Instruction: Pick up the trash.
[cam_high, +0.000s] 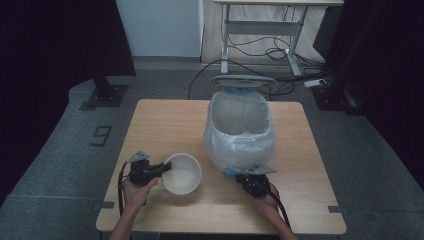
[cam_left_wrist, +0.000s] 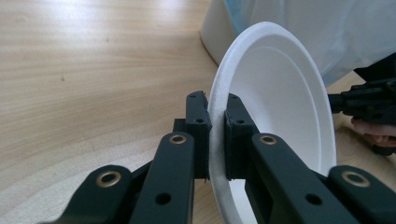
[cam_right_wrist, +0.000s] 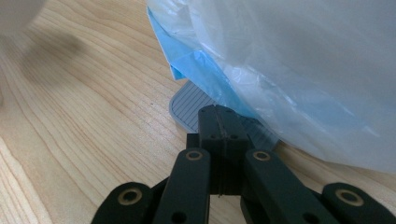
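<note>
- Bowl (cam_high: 182, 173): white, round and shallow, at about 7 o'clock on the table (cam_high: 165, 125), near its front edge. In the high view its hollow faces up; in the left gripper view (cam_left_wrist: 275, 107) it stands on edge across the frame.
- Table: light wood, the largest thing in the scene, bearing everything below.
- Bin (cam_high: 240, 131): a white pedal bin at about 1 o'clock from the bowl and near it, lined with a thin pale bag (cam_right_wrist: 299, 60) that folds over its rim; a blue edge of the liner shows low on the front. Its lid (cam_high: 243, 79) stands open at the 12 o'clock side.
- Left gripper (cam_high: 159, 169): at the bowl's 9 o'clock rim, its jaws clamped on that rim, one pad inside the bowl and one outside, as the left gripper view (cam_left_wrist: 215, 135) shows plainly.
- Right gripper (cam_high: 248, 176): at the bin's 6 o'clock foot, jaws pressed together with nothing between them (cam_right_wrist: 218, 122). The tips lie over a grey ribbed pedal (cam_right_wrist: 191, 108); whether they press on it is hard to tell, since the bag overhangs it.
</note>
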